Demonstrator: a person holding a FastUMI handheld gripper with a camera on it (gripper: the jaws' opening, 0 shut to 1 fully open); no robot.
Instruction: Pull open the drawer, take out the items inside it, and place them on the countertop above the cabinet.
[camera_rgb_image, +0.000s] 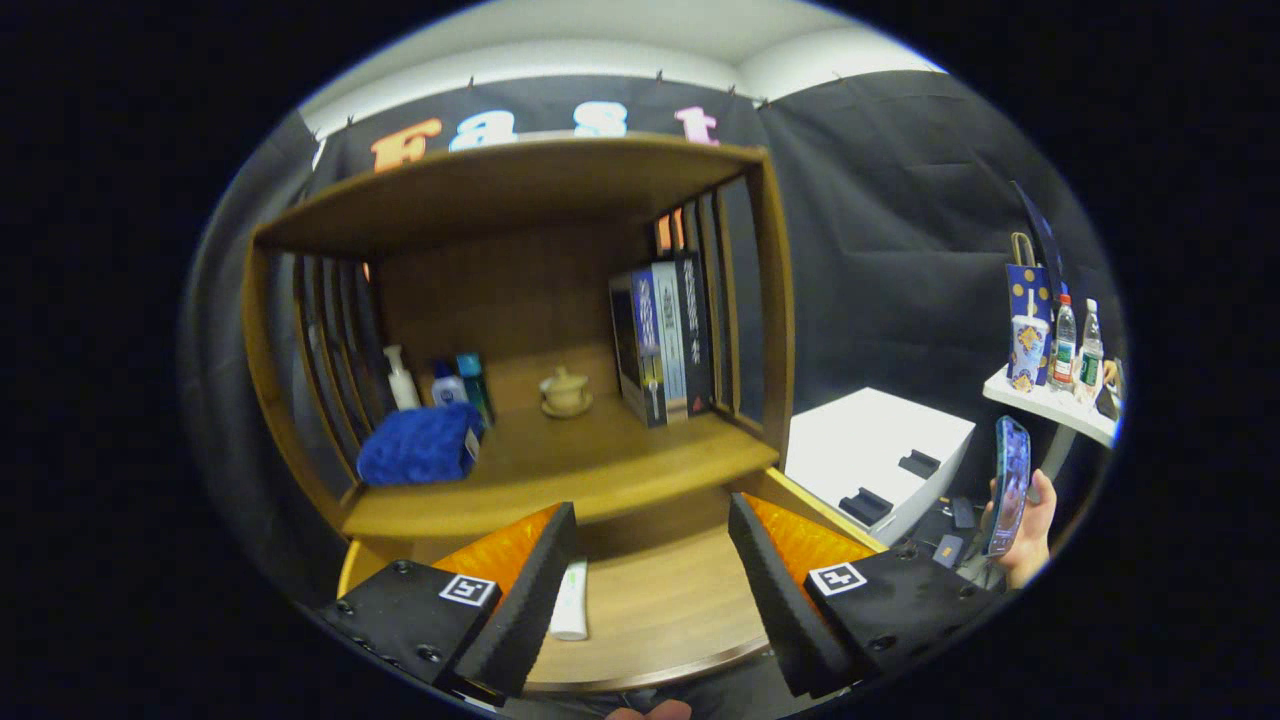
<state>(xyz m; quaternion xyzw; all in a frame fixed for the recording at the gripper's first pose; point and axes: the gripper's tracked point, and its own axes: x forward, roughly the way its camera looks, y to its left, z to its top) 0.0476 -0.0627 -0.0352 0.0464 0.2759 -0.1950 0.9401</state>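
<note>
The wooden cabinet's drawer (660, 610) stands pulled out below the countertop (600, 470). A white tube (571, 600) lies on the drawer's floor, close against the inner side of the left finger (535, 590). My gripper (651, 508) hovers over the drawer, open, with a wide gap and nothing held between the fingers. The tube's left side is partly hidden by that finger.
On the countertop, under a wooden hutch, sit a blue cloth (420, 445), several bottles (445, 385), a small lidded cup (565, 392) and upright books (665, 335). A white box (880, 445) stands to the right. A hand holds a phone (1010, 485) near a side table with bottles (1075, 345).
</note>
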